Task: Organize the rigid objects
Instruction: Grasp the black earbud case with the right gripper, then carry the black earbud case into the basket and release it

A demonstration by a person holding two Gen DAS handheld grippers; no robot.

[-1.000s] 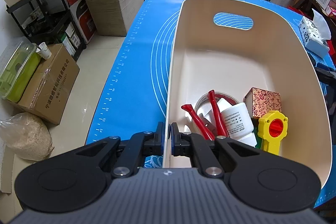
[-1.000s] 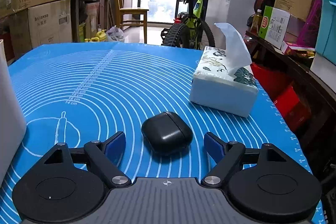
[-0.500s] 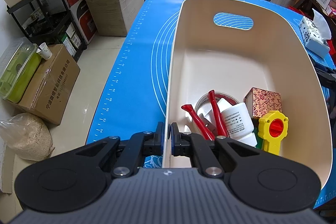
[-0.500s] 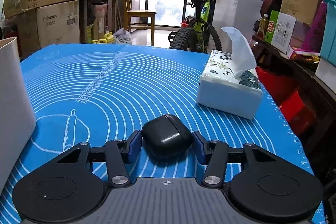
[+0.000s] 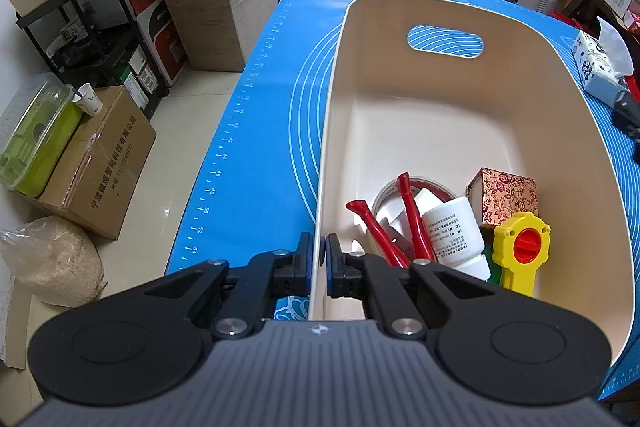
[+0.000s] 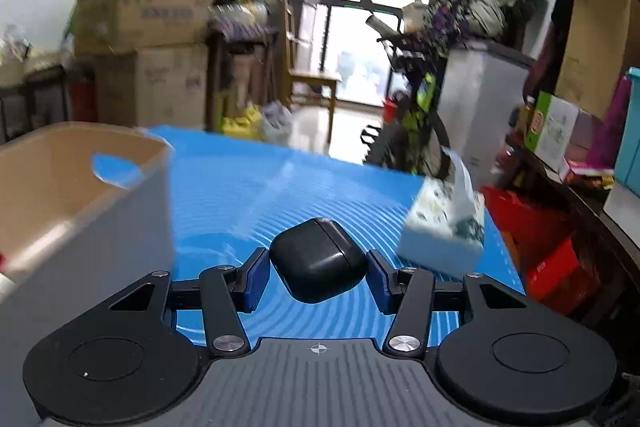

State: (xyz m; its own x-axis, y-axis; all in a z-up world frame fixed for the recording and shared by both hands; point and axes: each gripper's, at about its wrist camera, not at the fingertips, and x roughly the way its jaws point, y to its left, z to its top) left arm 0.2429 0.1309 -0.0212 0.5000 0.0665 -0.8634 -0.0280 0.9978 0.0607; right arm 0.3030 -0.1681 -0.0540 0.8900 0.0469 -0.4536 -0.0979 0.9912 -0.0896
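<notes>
The right claw (image 6: 318, 273) grips a black earbud case (image 6: 318, 259) between its blue pads, held above the blue mat (image 6: 280, 187) on the counter, with a tissue box (image 6: 442, 231) beyond. The left claw (image 5: 319, 259) is clamped on the near rim of a cream bin (image 5: 580, 163). Inside lie red-handled pliers (image 5: 410, 219), a white jar (image 5: 452, 227), a tape roll (image 5: 384, 193), a patterned box (image 5: 504, 199) and a yellow toy (image 5: 520, 247).

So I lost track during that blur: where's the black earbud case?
Right wrist view: the black earbud case sits clamped in the right claw, above the blue mat, between bin and tissue box.
</notes>
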